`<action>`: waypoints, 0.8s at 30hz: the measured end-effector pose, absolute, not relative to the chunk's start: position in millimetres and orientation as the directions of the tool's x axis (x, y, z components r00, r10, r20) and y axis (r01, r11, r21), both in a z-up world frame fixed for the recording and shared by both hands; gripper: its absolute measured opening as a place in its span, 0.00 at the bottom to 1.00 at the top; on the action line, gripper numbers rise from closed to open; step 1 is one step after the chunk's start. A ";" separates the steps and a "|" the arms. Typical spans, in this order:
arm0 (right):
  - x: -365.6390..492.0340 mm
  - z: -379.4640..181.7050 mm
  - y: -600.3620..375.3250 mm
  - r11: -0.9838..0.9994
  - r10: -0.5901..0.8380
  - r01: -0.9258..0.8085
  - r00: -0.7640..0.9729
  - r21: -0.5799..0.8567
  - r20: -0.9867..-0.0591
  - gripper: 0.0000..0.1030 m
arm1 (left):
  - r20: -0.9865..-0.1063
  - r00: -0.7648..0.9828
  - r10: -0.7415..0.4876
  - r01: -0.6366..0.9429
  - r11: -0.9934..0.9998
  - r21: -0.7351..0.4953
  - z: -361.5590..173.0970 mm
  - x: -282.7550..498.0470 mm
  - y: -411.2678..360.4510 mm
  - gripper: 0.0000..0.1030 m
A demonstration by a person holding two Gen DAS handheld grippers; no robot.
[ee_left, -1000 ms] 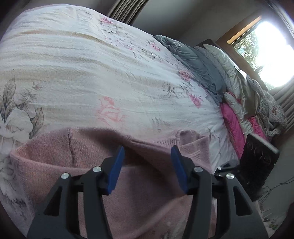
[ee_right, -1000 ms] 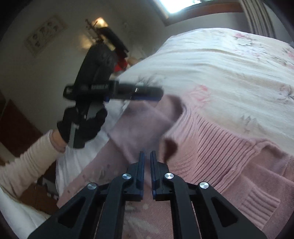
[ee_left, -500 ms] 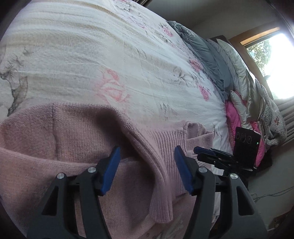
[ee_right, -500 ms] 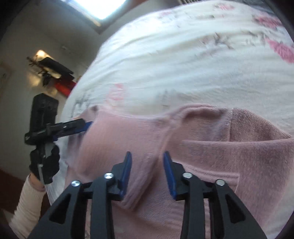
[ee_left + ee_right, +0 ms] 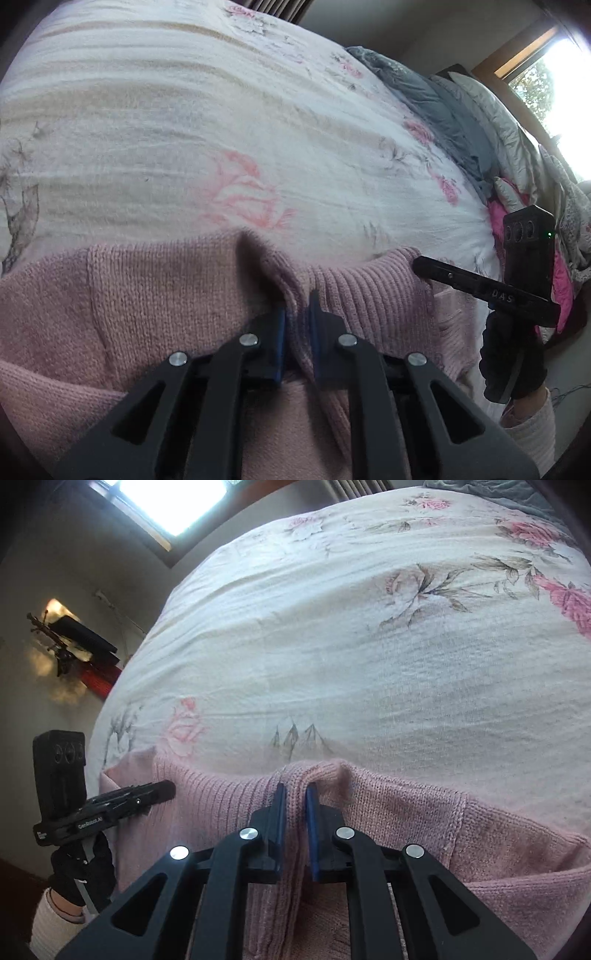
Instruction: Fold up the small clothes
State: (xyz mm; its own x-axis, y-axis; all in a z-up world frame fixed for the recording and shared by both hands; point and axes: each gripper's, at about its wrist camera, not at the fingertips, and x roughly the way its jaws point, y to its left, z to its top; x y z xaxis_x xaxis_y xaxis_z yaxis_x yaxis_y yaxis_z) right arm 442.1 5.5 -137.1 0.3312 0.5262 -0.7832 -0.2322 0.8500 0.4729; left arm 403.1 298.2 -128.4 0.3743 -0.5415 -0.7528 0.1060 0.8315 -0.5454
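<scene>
A pink knitted sweater (image 5: 155, 295) lies on a floral bedspread (image 5: 221, 129) near the bed's front edge. My left gripper (image 5: 296, 301) is shut on a raised ridge of the knit beside the ribbed band (image 5: 369, 291). The right wrist view shows the same sweater (image 5: 424, 812), and my right gripper (image 5: 295, 794) is shut on a pinched fold at its far edge. Each view also catches the other gripper from the side: the right gripper (image 5: 428, 266) at the sweater's right end, the left gripper (image 5: 164, 789) at its left end, both held by black-gloved hands.
Grey and silver pillows (image 5: 461, 110) and a pink blanket (image 5: 498, 218) are piled at the head of the bed under a bright window (image 5: 561, 85). A black stand (image 5: 74, 635) with a red object is by the wall past the bed's left side.
Both grippers were open over the sweater half a second ago and have now shut on folds of knit. They have also dropped lower onto the fabric.
</scene>
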 end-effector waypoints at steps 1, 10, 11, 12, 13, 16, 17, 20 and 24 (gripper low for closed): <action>437.1 -135.3 6.1 0.853 0.521 -0.241 0.337 0.463 -0.784 0.11 | -0.744 0.381 -0.549 0.097 0.824 -0.558 -125.6 401.6 301.9 0.11; 359.8 -105.7 -15.1 0.789 0.614 -0.296 0.380 0.538 -0.691 0.19 | -0.715 0.538 -0.446 0.275 0.895 -0.351 -58.4 311.5 277.1 0.27; 352.7 -104.5 -16.1 0.774 0.634 -0.305 0.379 0.555 -0.675 0.19 | -0.707 0.538 -0.459 0.302 0.888 -0.347 -53.7 302.0 268.0 0.30; 345.8 -102.6 -16.7 0.750 0.662 -0.323 0.374 0.578 -0.650 0.19 | -0.696 0.534 -0.479 0.328 0.877 -0.352 -50.6 292.6 258.6 0.30; 340.8 -101.2 -15.1 0.736 0.677 -0.339 0.373 0.586 -0.634 0.19 | -0.698 0.521 -0.491 0.345 0.869 -0.355 -51.3 287.5 249.8 0.30; 337.5 -109.6 -6.1 0.744 0.668 -0.318 0.354 0.588 -0.654 0.19 | -0.745 0.481 -0.462 0.349 0.880 -0.321 -70.2 285.9 233.1 0.32; 338.2 -115.2 -4.8 0.750 0.661 -0.301 0.343 0.588 -0.667 0.19 | -0.766 0.466 -0.444 0.334 0.889 -0.312 -80.3 289.6 231.1 0.32; 341.2 -139.8 -1.7 0.767 0.642 -0.245 0.301 0.593 -0.705 0.19 | -0.817 0.424 -0.390 0.247 0.918 -0.310 -111.9 300.2 246.9 0.26; 334.6 -163.4 -0.4 0.743 0.669 -0.223 0.270 0.630 -0.693 0.09 | -0.784 0.439 -0.439 0.179 0.898 -0.402 -114.4 298.6 276.3 0.08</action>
State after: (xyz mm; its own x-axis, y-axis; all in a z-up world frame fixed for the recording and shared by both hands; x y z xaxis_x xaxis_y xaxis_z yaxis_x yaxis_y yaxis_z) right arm 334.6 -0.4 -163.4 0.2704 0.6686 -0.6927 -0.2234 0.7434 0.6304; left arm 298.6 276.3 -114.4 0.4388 -0.4386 -0.7842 0.1785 0.8979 -0.4023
